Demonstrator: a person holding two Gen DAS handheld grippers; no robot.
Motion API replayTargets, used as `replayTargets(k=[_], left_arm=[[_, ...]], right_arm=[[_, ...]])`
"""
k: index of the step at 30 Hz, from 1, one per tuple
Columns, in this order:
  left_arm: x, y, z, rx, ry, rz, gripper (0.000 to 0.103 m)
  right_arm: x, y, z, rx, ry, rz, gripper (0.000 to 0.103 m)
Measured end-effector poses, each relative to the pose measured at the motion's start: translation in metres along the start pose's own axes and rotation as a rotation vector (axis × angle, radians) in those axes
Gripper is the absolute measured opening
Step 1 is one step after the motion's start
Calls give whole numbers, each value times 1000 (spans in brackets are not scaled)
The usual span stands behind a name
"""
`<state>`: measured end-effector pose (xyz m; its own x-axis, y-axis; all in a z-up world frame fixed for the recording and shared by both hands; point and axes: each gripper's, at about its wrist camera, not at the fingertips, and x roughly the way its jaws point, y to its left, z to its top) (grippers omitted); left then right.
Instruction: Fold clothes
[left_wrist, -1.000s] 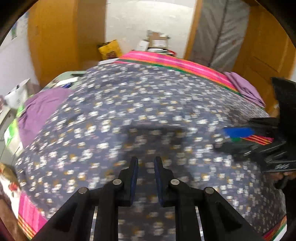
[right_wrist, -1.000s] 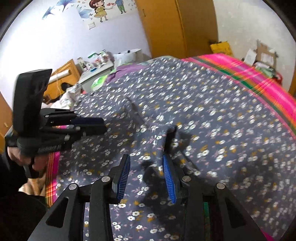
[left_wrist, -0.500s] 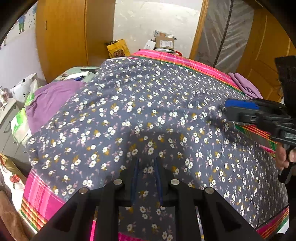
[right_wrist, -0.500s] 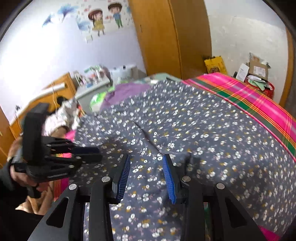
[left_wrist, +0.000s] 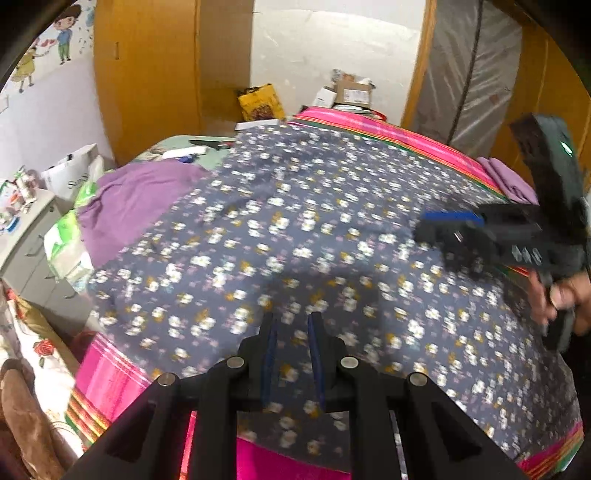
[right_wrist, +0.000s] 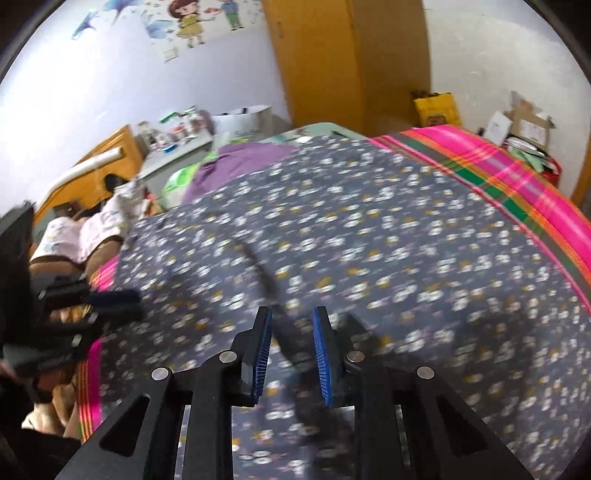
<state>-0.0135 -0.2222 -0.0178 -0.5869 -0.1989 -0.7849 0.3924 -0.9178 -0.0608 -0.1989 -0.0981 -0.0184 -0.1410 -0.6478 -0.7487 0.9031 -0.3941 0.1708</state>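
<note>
A large dark blue-grey cloth with small white and yellow flowers (left_wrist: 332, 229) is lying spread over a bed with a pink striped cover (right_wrist: 517, 177). The left gripper (left_wrist: 291, 354) is hovering over the near edge of the cloth, its jaws a little apart with nothing pressed between them. The right gripper (right_wrist: 291, 354) has just been closing; a dark fold of the cloth is lying between its blue pads (right_wrist: 321, 354), but I cannot tell if they are pressing it.

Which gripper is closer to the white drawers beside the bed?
Left. The left gripper sits over the floral garment on the side of the white drawers; the right gripper is across it, farther off.
</note>
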Motion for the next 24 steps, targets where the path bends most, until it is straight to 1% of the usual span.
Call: replayTargets(k=[3,6,7,9,15,17,24], left_arm=[[2,8,1,-16,3,49,18],[8,21,1,-49,25,88,18],[10,26,0,-62,36,99,18],[8,34,0,-70,27,107,18],[-3,55,9,-93,-26,198,18],[-4,59,11,-98,-31,211,18],[0,68,13,-119,-38,246,18]], right_arm=[[7,2,-4,-14,27,-37,23],[9,-4,-5,32,46,-88,21],[5,-6,-4,51,39,-94,21],[-5,-5,-4,76,16,-107,23],[-39,11,-18,124,-64,-44,24],[-48,16,-26,133,-76,-31,27],[-50,43,-43,109,-64,-10,28]])
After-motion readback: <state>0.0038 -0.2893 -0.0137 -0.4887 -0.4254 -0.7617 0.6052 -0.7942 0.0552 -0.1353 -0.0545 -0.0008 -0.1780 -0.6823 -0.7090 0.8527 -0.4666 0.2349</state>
